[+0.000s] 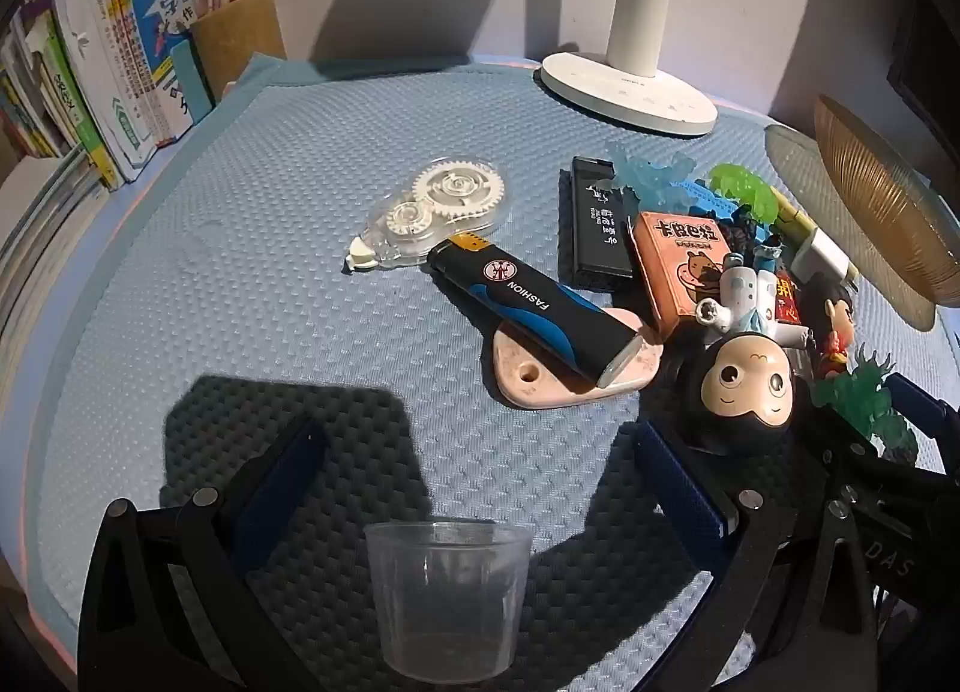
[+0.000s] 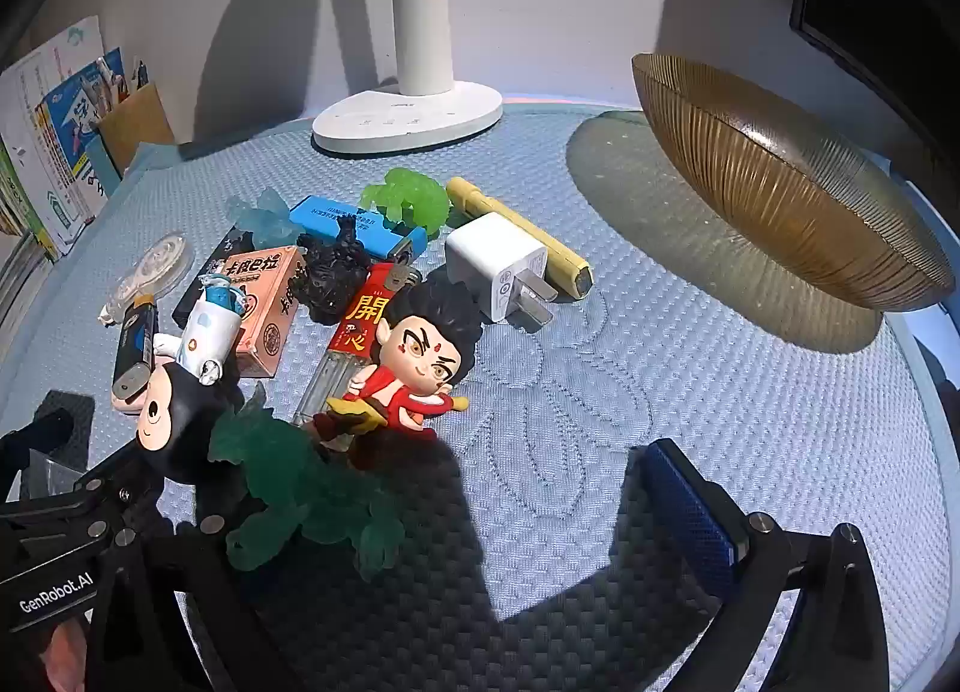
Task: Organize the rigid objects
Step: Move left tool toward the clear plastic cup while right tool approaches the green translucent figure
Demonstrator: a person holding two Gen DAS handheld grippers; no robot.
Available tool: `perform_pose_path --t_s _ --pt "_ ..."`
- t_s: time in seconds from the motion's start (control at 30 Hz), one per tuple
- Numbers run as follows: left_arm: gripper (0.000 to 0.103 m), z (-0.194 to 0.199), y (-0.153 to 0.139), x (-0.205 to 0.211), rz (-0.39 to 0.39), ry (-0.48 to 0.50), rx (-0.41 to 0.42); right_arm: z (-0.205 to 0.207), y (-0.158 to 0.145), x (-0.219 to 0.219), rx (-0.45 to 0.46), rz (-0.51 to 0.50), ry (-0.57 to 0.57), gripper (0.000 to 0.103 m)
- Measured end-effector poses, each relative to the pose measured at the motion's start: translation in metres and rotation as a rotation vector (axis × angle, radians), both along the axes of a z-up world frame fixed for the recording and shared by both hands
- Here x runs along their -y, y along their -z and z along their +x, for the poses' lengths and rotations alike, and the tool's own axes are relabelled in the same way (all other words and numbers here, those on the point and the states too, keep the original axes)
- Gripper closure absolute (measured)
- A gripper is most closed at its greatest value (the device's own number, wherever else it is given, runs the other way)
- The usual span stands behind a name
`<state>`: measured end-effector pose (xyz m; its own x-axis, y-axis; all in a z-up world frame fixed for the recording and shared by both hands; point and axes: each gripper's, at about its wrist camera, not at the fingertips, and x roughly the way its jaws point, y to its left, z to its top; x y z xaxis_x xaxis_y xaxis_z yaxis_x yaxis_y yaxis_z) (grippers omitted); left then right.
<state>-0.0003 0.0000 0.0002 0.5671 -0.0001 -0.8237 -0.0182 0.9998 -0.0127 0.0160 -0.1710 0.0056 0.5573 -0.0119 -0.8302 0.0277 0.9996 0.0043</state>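
A heap of small objects lies on the blue mat (image 1: 270, 302): a black-and-blue lighter (image 1: 540, 308) resting on a pink flat piece (image 1: 576, 380), a clear correction tape (image 1: 438, 212), a black lighter (image 1: 597, 224), an orange card box (image 1: 681, 266) and a round-headed black figure (image 1: 744, 386). My left gripper (image 1: 480, 470) is open above bare mat, with a clear plastic cup (image 1: 447, 602) standing low between its finger bases. My right gripper (image 2: 462, 500) is open too. A green translucent figure (image 2: 300, 488) hides its left finger. A red-robed figure (image 2: 420, 368) and white charger (image 2: 498, 266) lie ahead.
An amber ribbed glass bowl (image 2: 780, 182) stands at the right. The white lamp base (image 2: 408, 116) is at the back, with books (image 1: 90, 92) and a brown pen holder (image 1: 237, 38) at the back left. Bare mat (image 2: 660, 392) spreads before the right gripper.
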Motion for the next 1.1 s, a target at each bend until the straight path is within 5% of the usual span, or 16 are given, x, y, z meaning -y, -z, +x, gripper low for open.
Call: perform_pose_path --t_s 0.17,0.27,0.43,0.73,1.1 --pt "0.000 -0.002 0.000 -0.001 0.001 0.008 -0.009 0.002 -0.001 0.001 -0.019 -0.010 -0.006 0.000" --pt "0.001 -0.017 -0.005 -0.002 -0.009 0.045 -0.003 -0.004 -0.004 0.000 -0.113 0.008 -0.058 0.000" --pt "0.001 -0.046 -0.033 -0.020 -0.099 0.081 0.140 -0.040 -0.010 0.007 -0.148 0.016 -0.079 0.000" --pt "0.001 -0.108 -0.065 -0.052 -0.282 0.098 0.234 -0.119 -0.081 0.007 0.151 0.004 -0.008 0.000" --pt "0.001 -0.169 -0.056 -0.023 -0.168 0.092 0.260 -0.169 -0.083 0.006 0.209 0.032 0.031 0.000"
